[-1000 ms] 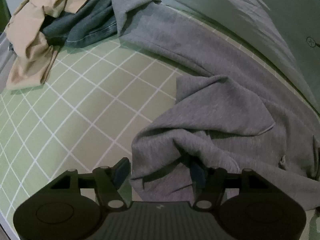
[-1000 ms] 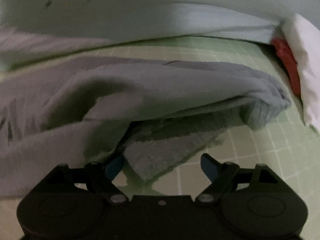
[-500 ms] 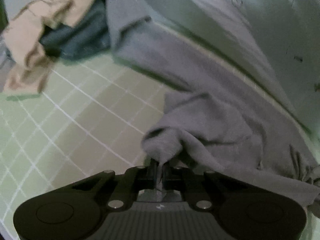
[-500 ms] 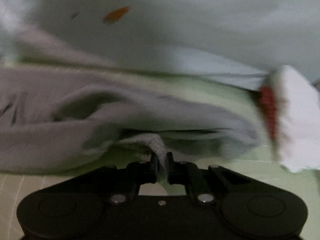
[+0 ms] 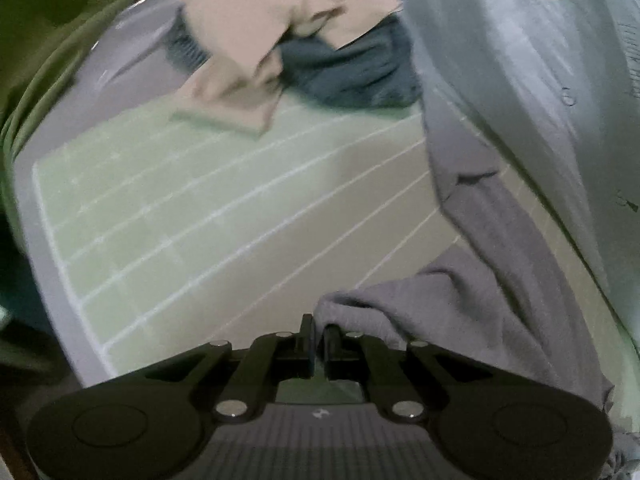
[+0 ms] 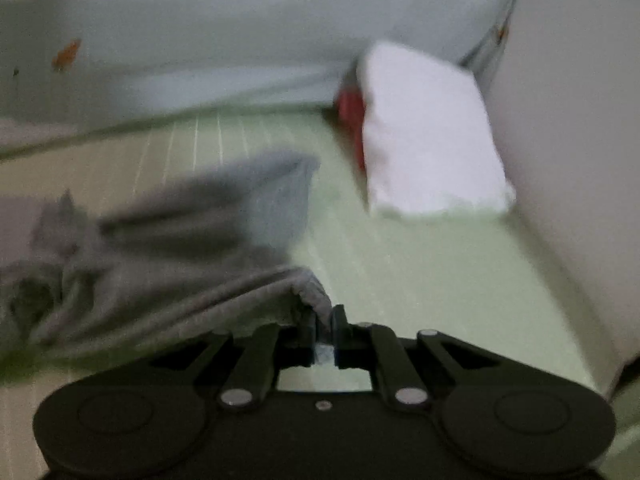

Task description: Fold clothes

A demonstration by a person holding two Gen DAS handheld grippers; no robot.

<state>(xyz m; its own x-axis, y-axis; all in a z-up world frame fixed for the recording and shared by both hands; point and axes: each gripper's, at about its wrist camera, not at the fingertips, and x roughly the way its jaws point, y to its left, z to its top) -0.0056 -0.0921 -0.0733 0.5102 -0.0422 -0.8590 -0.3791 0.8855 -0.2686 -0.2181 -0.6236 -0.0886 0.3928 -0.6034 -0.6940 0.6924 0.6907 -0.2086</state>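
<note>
- Left gripper [image 5: 318,340]: jaws clamped on an edge of the grey garment [image 5: 472,300].
- Right gripper [image 6: 324,328]: jaws pinched on the same garment's hem (view blurred).
- Garment is draped over the green grid mat [image 5: 200,220].

Both views look forward from low behind their own fingers, close over the green mat [image 5: 224,216]. The left view faces the clothes pile [image 5: 288,40]; the right faces a white stack [image 6: 428,136]. Both share the grey garment [image 5: 472,304] and mat.

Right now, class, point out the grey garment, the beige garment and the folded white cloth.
grey garment [image 5: 460,308]: left wrist view, bunched fabric beside the pinched edge.
beige garment [image 5: 248,32]: left wrist view, upper crumpled part.
folded white cloth [image 6: 428,136]: right wrist view, top face.
</note>
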